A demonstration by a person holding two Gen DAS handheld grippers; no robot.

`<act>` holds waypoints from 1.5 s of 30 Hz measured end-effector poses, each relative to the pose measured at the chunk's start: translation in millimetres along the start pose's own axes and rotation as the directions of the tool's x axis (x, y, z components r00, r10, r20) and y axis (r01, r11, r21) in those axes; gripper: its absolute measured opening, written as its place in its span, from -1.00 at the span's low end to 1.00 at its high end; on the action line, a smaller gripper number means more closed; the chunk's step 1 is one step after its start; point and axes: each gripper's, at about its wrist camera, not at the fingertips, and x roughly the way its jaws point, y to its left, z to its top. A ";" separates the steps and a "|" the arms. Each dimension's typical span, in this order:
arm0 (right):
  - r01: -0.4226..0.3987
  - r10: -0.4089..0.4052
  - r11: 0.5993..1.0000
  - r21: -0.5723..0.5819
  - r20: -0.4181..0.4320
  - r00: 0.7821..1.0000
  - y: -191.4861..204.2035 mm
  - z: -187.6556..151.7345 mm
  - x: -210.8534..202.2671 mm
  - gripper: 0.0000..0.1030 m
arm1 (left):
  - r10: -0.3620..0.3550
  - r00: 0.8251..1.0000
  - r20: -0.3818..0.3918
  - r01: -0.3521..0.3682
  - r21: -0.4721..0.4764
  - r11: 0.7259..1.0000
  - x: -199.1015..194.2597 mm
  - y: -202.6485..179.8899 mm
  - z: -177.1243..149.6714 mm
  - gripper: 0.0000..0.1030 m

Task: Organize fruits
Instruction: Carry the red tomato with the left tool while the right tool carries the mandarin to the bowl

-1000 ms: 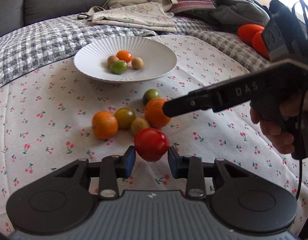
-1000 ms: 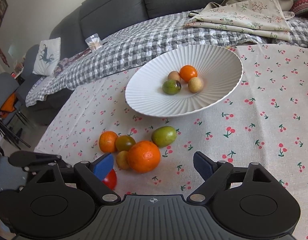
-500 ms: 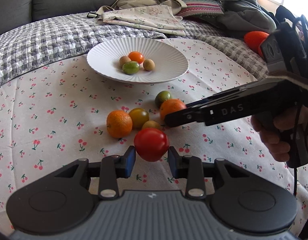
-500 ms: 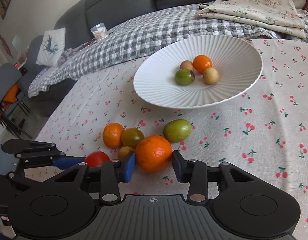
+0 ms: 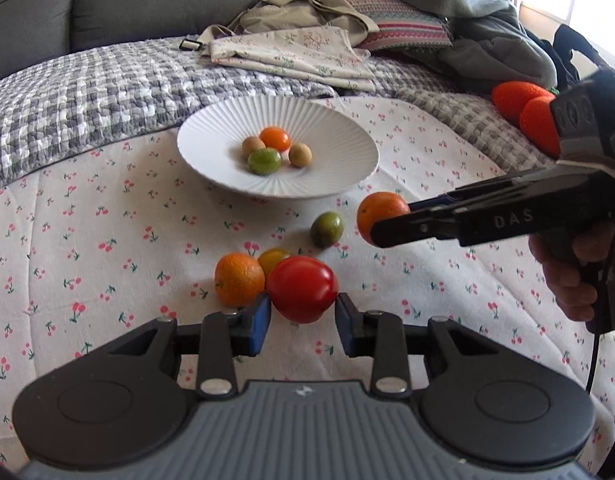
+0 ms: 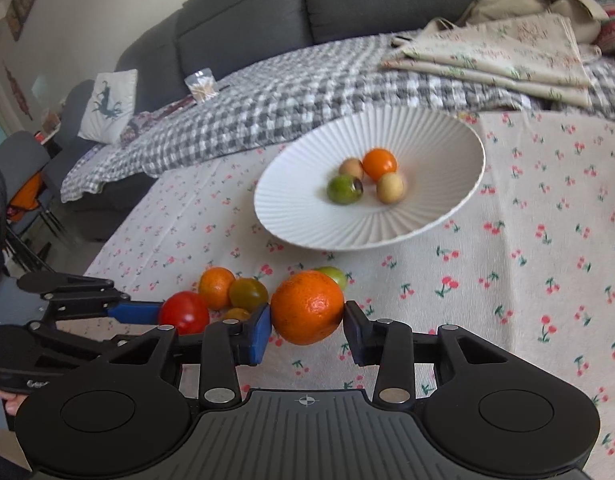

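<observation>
My left gripper (image 5: 303, 318) is shut on a red tomato (image 5: 301, 288) and holds it above the cloth. It also shows in the right wrist view (image 6: 184, 312). My right gripper (image 6: 307, 330) is shut on a large orange (image 6: 307, 306), lifted off the cloth; the orange shows in the left wrist view (image 5: 381, 214). A white ribbed plate (image 5: 331, 136) holds several small fruits, among them a green one (image 5: 263, 161). On the cloth lie a small orange (image 5: 238, 279), a dark yellow-green tomato (image 5: 272, 258) and a green fruit (image 5: 326, 229).
The cherry-print cloth (image 5: 87, 248) covers the surface. A grey checked blanket (image 5: 87, 96), folded fabric (image 5: 291, 56) and a sofa lie behind the plate. Two orange-red soft objects (image 5: 527, 108) sit at the right. A person's hand (image 5: 571, 276) holds the right gripper.
Both grippers rose with their fruit: the right gripper shut on the large orange and lifted it from the pile, the left raised the red tomato toward the plate.
</observation>
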 end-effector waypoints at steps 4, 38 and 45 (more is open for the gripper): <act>-0.004 0.005 1.000 -0.029 0.032 0.999 2.2 5.9 -10.7 -0.26 | 0.003 1.000 0.029 -0.002 -0.002 1.000 -4.6 -0.5 7.8 -0.35; 0.108 -0.099 0.993 -0.047 0.149 0.984 -26.7 50.9 -18.8 -0.26 | 0.070 0.994 0.086 -0.076 0.067 0.995 63.4 -19.1 82.6 -0.35; 0.157 -0.146 0.984 -0.083 0.124 0.982 -34.8 59.7 9.3 -0.26 | 0.076 0.995 0.066 -0.082 0.096 0.992 86.3 -20.5 81.9 -0.35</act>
